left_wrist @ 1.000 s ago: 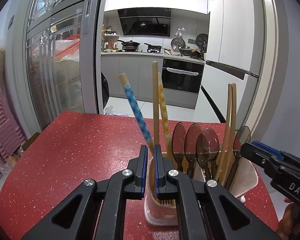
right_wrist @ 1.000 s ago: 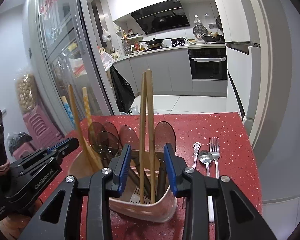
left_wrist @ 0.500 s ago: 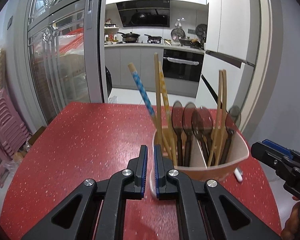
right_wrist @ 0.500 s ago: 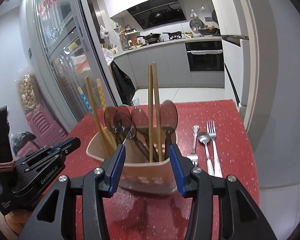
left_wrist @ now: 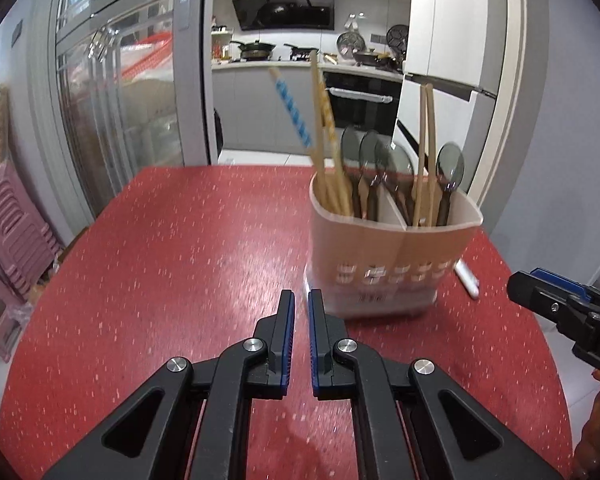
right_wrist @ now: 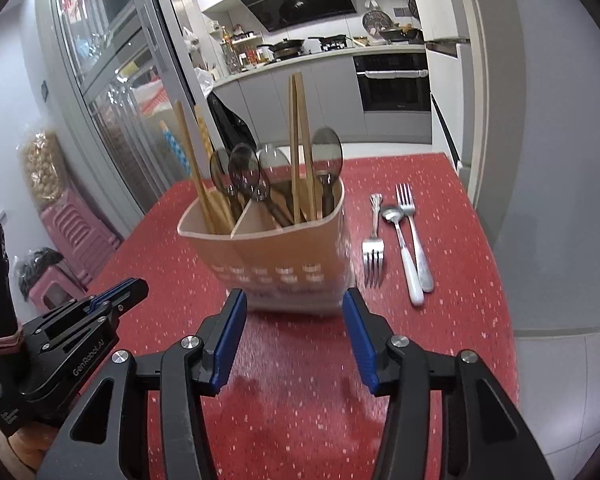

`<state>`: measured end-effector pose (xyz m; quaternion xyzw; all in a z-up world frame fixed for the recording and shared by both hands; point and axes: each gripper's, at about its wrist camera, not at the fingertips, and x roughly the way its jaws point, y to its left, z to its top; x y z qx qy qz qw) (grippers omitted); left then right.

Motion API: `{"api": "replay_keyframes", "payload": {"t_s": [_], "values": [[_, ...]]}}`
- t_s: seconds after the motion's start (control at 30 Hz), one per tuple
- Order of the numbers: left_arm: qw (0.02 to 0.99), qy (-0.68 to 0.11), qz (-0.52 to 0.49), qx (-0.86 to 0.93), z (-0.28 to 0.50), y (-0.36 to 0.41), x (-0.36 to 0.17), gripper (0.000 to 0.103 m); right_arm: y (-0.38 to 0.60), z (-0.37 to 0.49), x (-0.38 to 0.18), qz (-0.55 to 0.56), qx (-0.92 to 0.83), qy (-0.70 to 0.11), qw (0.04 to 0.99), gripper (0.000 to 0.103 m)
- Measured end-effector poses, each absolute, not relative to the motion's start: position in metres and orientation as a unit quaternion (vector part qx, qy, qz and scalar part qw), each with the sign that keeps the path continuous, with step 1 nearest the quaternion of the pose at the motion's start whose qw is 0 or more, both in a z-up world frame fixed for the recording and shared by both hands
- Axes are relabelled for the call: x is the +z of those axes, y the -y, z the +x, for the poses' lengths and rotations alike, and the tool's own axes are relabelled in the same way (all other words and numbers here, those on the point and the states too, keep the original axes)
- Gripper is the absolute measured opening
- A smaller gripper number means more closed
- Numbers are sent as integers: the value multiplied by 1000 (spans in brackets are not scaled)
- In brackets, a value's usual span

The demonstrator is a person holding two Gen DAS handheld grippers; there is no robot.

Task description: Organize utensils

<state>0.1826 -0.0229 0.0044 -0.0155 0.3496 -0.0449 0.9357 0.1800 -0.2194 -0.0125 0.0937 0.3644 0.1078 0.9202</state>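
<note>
Standing upright in holder (right_wrist: 284, 252): chopsticks (right_wrist: 300, 148)

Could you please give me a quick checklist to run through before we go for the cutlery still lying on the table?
1. Loose cutlery visible and unobstructed: ok; small fork, spoon and large fork lie flat beside the holder.
2. Right hand-held gripper empty: ok; its jaws are opening with nothing between them.
3. Left hand-held gripper empty: ok; shut, holding nothing.
4. Holder upright on the red table: ok.
5. Room in the holder: cannot tell; both compartments already hold chopsticks and spoons.
6. Both grippers clear of the holder: ok.
</note>
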Motion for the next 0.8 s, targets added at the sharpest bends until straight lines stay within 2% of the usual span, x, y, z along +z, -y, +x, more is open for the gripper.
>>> {"api": "replay_keyframes", "payload": {"t_s": [0.27, 0.33, 0.53, 0.57, 0.6, 0.63, 0.8], "values": [[929, -368, -26, -42, 165, 8, -8, 31, 214, 167, -26, 88, 98, -393, 910, 54], [927, -372, -26, -43, 160, 7, -12, 31, 213, 164, -30, 86, 97, -403, 906, 60], [924, -380, -34, -38, 147, -4, -22, 31, 209, 155, -37, 77, 92, -417, 901, 66], [924, -379, -36, -37, 145, -6, -22, 35, 209, 155, -37, 77, 92, -417, 901, 67], [924, -380, -37, -35, 142, -7, -23, 82, 209, 154, -37, 78, 91, -417, 901, 68], [923, -382, -37, -29, 142, -8, -23, 103, 209, 153, -37, 76, 90, -417, 901, 71], [932, -360, -23, -17, 142, -6, -28, 103, 208, 152, -34, 65, 72, -408, 908, 81]]}}
